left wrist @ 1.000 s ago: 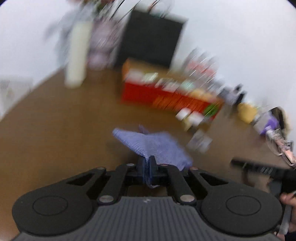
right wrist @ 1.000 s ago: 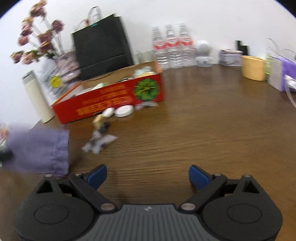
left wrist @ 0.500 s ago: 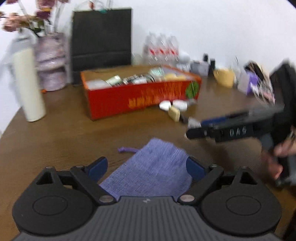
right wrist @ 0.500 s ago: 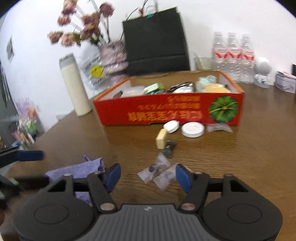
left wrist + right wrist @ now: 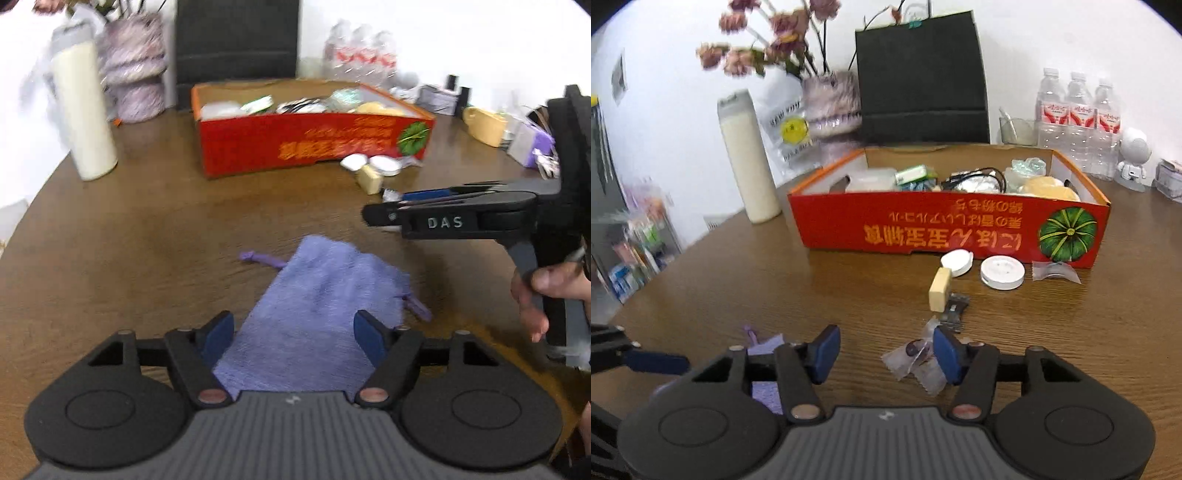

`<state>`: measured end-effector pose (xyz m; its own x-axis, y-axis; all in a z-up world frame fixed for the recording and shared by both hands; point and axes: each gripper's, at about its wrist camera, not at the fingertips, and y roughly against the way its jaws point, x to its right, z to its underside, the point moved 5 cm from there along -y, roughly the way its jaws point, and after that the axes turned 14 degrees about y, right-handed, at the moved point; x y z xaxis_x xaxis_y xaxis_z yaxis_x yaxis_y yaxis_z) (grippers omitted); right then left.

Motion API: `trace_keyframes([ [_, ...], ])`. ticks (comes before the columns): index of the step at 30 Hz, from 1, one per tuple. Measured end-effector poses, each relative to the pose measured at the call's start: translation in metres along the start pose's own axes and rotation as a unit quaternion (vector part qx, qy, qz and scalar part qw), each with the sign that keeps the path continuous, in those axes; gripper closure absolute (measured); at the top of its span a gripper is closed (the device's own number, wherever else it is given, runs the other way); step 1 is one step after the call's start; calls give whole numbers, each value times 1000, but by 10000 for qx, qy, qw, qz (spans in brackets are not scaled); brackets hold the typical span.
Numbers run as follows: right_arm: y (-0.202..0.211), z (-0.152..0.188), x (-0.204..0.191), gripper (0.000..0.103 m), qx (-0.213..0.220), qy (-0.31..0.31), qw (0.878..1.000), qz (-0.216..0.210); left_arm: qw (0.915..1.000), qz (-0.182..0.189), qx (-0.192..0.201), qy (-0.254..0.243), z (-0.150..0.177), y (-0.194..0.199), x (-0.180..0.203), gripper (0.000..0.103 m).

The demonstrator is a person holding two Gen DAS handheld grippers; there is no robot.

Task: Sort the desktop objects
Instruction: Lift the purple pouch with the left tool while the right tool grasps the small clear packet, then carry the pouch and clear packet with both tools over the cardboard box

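My left tongs (image 5: 293, 332) hang over a purple woven drawstring pouch (image 5: 317, 306) lying flat on the brown wood-grain surface (image 5: 147, 236); the blue pads straddle the cloth, closing in but not yet pressing it. My right tongs (image 5: 884, 350) stand partly open and are narrowing, with nothing gripped. A crinkled clear wrapper (image 5: 916, 362) lies just under the right pad, whether touching I cannot tell. From the left camera the right tool's black body reads "DAS" in pale letters, a bare hand (image 5: 543, 291) on its handle.

Beyond the wrapper sit a small dark comb-like piece (image 5: 955, 312), a cream block (image 5: 939, 289), two white round plastic discs (image 5: 1002, 272) and another clear packet (image 5: 1054, 271), all just before a long red cardboard box (image 5: 945, 230). Its front carries upside-down yellow characters I cannot read and a green pumpkin picture. Inside are mixed small goods, a black cable among them.

Behind, left to right: a tall cream cylinder flask (image 5: 748, 162), a vase of dried pink flowers (image 5: 831, 99), a black paper bag (image 5: 921, 77), three red-labelled water bottles (image 5: 1078, 118) and a small white robot figure (image 5: 1132, 157), against a white wall.
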<state>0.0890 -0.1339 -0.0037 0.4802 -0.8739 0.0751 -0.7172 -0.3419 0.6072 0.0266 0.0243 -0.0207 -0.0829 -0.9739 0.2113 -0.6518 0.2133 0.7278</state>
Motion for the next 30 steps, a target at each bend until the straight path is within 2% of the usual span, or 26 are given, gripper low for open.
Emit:
trace_keyframes([
  [2,-9,1,2,54,-116,-114,9998,66,9999,-139,91,-11,0,-2,-3,45],
  [3,-10,1,3,56,-116,-129,9998,119,9999,-105,109,-75,1,0,-1,53],
  [6,-11,3,1,67,-38,22,10000,62,9998,7,138,-146,4,2,6,70],
  [7,-10,4,0,76,-19,101,9999,79,9997,-7,163,-189,6,3,10,74],
  [8,-8,6,-2,89,-29,213,9997,151,9997,-36,188,-150,8,3,13,84],
  [9,-6,7,-3,89,-30,309,9994,158,9998,-33,204,-69,9,4,14,92],
  [10,-4,8,-4,89,-22,320,9994,110,9997,-36,224,1,10,3,17,95],
  [14,7,11,-3,92,52,206,9997,112,9981,-130,549,254,10,11,23,98],
  [19,33,13,8,92,323,46,9993,172,9910,135,1044,830,3,37,25,98],
  [25,70,20,14,92,758,-105,9970,151,9820,594,1669,655,-8,78,54,98],
  [30,91,32,20,92,754,-251,9965,266,9789,520,1941,357,-7,93,85,98],
])
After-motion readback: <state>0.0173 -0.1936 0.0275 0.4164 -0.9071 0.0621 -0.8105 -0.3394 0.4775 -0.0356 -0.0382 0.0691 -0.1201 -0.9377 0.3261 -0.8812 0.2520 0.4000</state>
